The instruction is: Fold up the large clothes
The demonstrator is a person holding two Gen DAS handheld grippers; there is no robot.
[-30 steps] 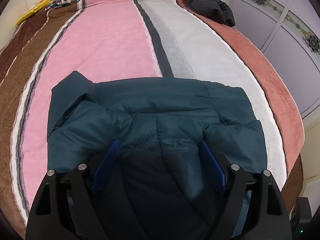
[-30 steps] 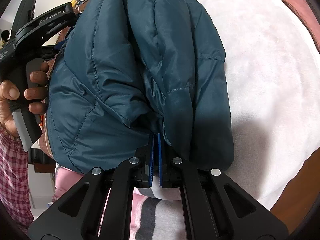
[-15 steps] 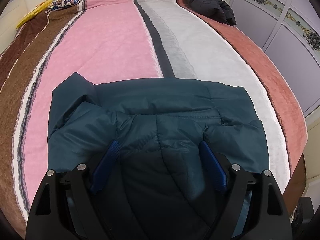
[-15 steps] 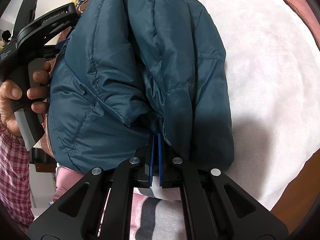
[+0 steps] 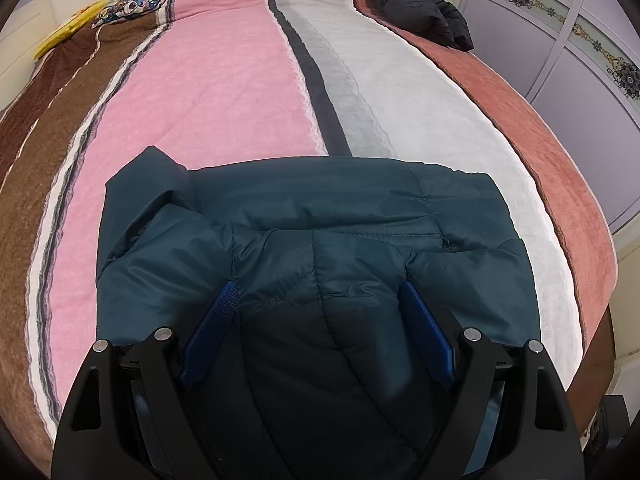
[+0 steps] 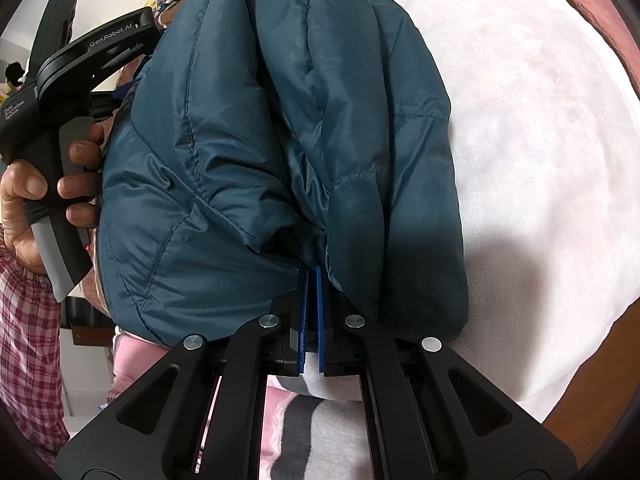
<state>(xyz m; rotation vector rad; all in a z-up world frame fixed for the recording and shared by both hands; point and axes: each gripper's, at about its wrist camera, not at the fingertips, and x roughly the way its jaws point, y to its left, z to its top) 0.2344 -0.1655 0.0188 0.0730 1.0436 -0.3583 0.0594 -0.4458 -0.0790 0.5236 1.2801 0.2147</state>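
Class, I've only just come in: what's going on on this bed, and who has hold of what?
A person is folding a teal puffer jacket on a striped bedspread with a handheld gripper in each hand. The right gripper is shut at the jacket's near edge; whether fabric is pinched cannot be seen. The left gripper is open, its fingers straddling a bulge of the jacket. A dark jacket lies at the far end.

The right gripper point(image 6: 311, 280) has its blue-padded fingers point(image 6: 319, 312) pressed together on a fold of the teal quilted puffer jacket point(image 6: 260, 140), which lies bunched on the white fleece bed blanket point(image 6: 540, 160) (a hand point(image 6: 36, 184) grips the black left gripper point(image 6: 80, 64) at left).
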